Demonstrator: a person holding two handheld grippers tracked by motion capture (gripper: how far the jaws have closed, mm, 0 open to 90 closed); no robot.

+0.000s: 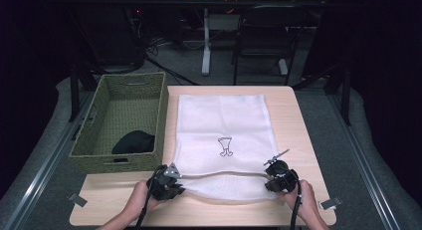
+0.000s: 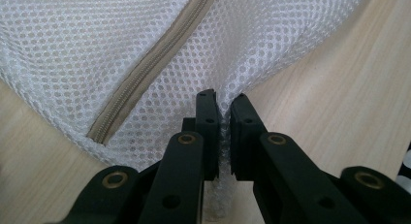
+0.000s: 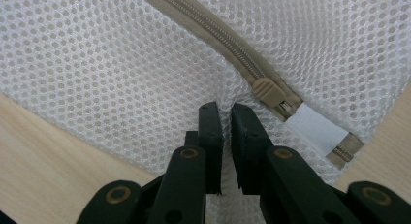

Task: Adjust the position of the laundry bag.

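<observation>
Both grippers pinch the near edge of a white mesh bag (image 1: 221, 135) on the worktop (image 1: 293, 120).
Left gripper (image 2: 221, 105) and right gripper (image 3: 223, 112) fingers are closed on thin mesh; it could slip or tear.

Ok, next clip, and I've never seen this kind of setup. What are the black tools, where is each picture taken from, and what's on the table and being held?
A person sits at a wooden table holding a hand-operated two-jaw gripper in each hand: left gripper, right gripper. The high view looks down from above the person. The other two pictures come from cameras riding on each gripper, looking along its black jaws. On the table lies a white mesh laundry bag with a beige zipper near its front edge; the zipper pull sits by the right gripper. Each gripper is shut on the mesh at a front corner. Left of the bag stands a woven green basket holding a black garment.
</observation>
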